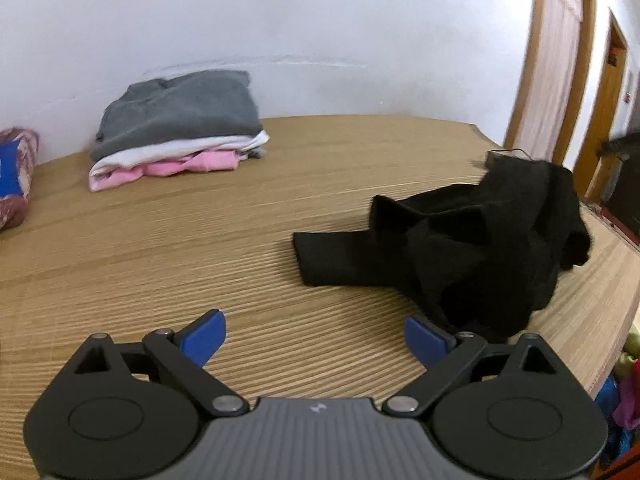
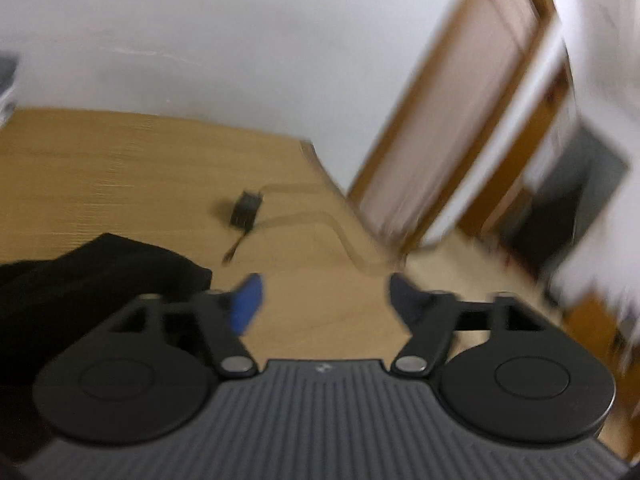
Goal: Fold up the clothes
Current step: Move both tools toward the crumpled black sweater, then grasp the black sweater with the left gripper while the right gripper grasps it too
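A crumpled black garment (image 1: 468, 248) lies in a heap on the wooden table (image 1: 240, 240), right of centre in the left wrist view, one flat part stretched to the left. My left gripper (image 1: 314, 338) is open and empty, low over the table, its right finger close to the garment's near edge. In the blurred right wrist view the same black garment (image 2: 80, 288) lies at the left. My right gripper (image 2: 326, 300) is open and empty beside it, over bare wood.
A folded stack of grey, white and pink clothes (image 1: 180, 132) sits at the back left against the white wall. A patterned red and blue item (image 1: 14, 176) lies at the far left. A small black device with a cable (image 2: 245, 208) lies near the table's right edge. Wooden door frames (image 1: 560, 60) stand to the right.
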A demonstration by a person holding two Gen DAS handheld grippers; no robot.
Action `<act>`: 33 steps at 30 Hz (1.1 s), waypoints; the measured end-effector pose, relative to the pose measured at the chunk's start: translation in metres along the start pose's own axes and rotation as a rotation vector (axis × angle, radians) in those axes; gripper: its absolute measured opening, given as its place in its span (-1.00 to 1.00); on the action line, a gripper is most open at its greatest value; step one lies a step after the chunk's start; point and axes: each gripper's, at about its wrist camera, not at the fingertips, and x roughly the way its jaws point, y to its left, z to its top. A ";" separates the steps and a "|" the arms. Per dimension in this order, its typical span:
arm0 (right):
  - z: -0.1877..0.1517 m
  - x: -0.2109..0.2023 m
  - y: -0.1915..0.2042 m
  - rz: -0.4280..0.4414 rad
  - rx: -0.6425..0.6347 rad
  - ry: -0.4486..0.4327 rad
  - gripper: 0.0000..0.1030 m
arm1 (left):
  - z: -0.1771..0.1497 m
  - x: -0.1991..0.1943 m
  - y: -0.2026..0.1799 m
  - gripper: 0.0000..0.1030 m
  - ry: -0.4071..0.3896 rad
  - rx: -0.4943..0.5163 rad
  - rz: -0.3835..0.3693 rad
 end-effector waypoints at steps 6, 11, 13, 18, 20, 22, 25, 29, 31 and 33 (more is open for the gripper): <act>-0.034 -0.019 0.132 0.578 0.008 0.177 0.57 | 0.022 0.023 0.024 0.91 0.033 -0.012 -0.015; -0.087 -0.031 0.212 0.673 -0.128 0.273 0.56 | 0.059 0.085 0.031 0.88 0.009 0.127 -0.048; -0.074 -0.037 0.208 0.647 -0.144 0.282 0.56 | 0.077 0.111 0.028 0.84 0.006 0.209 -0.073; -0.062 -0.039 0.192 0.590 -0.137 0.280 0.57 | 0.100 0.174 0.021 0.68 0.177 0.381 -0.210; -0.062 -0.040 0.190 0.570 -0.121 0.286 0.57 | 0.104 0.196 0.023 0.65 0.304 0.387 -0.287; -0.069 -0.047 0.193 0.551 -0.119 0.273 0.57 | 0.106 0.208 0.026 0.65 0.381 0.366 -0.332; -0.072 -0.050 0.189 0.534 -0.138 0.244 0.57 | 0.110 0.206 0.033 -0.19 0.349 0.309 -0.317; -0.071 -0.047 0.198 0.532 -0.145 0.220 0.55 | 0.108 0.201 0.057 -0.91 0.312 0.103 -0.323; -0.074 -0.049 0.206 0.572 -0.113 0.227 0.09 | 0.102 0.188 0.066 -0.92 0.273 0.070 -0.315; -0.069 -0.046 0.206 0.616 -0.086 0.233 -0.65 | 0.099 0.170 0.078 -0.92 0.219 0.032 -0.306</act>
